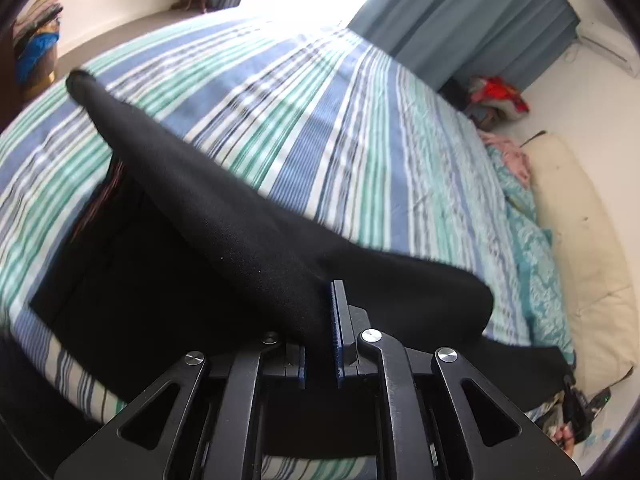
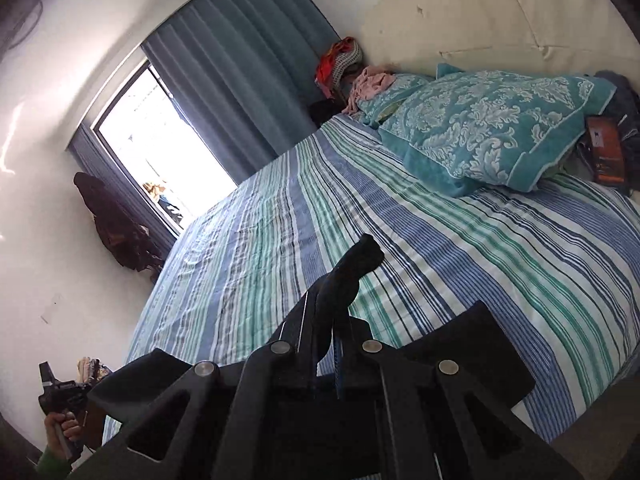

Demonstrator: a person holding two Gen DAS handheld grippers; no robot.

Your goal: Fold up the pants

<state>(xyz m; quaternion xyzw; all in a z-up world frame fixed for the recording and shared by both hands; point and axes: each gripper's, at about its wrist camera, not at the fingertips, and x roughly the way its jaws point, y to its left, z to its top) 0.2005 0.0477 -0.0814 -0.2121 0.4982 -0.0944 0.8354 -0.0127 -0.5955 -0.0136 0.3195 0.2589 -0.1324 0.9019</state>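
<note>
Striped bedsheet [image 1: 280, 92] spreads beneath black pants [image 1: 208, 216], lifted above the bed between two pinches, the left claw [image 1: 320, 344] and right claw [image 2: 340, 300] each clamped on fabric, seemingly to stretch it taut for folding.

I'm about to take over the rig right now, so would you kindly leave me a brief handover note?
Left hand-held gripper: shut on the black fabric pants.
Right hand-held gripper: shut on another bunched part of the pants.
Position: the pants hang partly lifted above the blue, green and white striped bedsheet, with the rest draped on it.
Done: both grips taken.
Left: spread the pants flat, then fold them.
</note>
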